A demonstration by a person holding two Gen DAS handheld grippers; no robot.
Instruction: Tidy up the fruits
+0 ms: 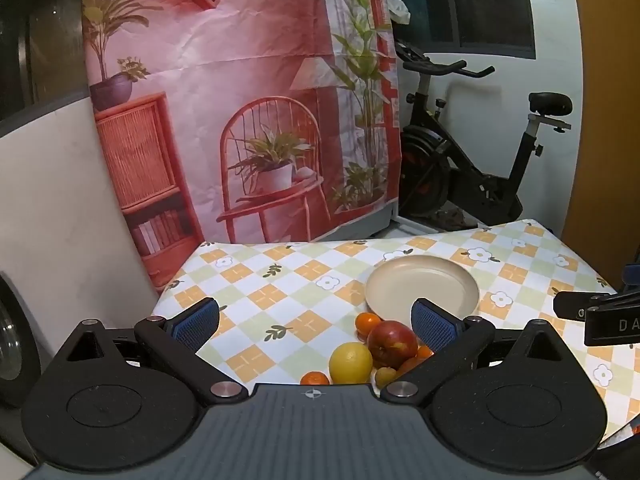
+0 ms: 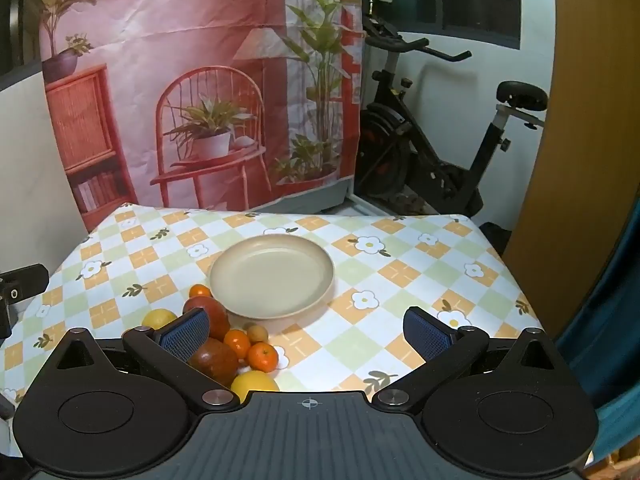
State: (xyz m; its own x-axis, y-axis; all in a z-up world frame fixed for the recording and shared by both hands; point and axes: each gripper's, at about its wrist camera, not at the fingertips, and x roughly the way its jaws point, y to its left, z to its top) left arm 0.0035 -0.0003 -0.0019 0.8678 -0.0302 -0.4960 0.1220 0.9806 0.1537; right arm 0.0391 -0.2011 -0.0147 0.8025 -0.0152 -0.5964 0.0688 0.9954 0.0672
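Stock on the table point(image 2: 400, 240), left to right in the right wrist view: a lemon point(image 2: 159, 318) at the far left of the heap; a red apple point(image 2: 214, 314) touching the plate's near-left rim, with a small mandarin point(image 2: 199, 291) just behind it; a second apple point(image 2: 214, 360) nearer you; two mandarins point(image 2: 237, 343) point(image 2: 263, 357) side by side; a small tan fruit point(image 2: 257, 333) just behind them; a second lemon point(image 2: 255, 386) at the bottom edge. Then the plate point(image 2: 272, 274), beige, upright, empty, centre of the cloth. Your left gripper point(image 1: 316, 322) hovers with jaws wide and nothing between the pads; in its view the heap sits toward its right finger, red apple point(image 1: 392, 343) uppermost. Your right gripper point(image 2: 306, 336) is likewise spread wide and empty, the heap by its left finger, bare cloth between the pads. Step in hand, as judged: the first pick. You do well to take an outer fruit first, a mandarin or a lemon, so the pile does not roll; centre it between the pads before closing, and close gently. Orientation: the fruits are near-round, no long axis that matters; any approach angle serves. The plate is round, mouth up.
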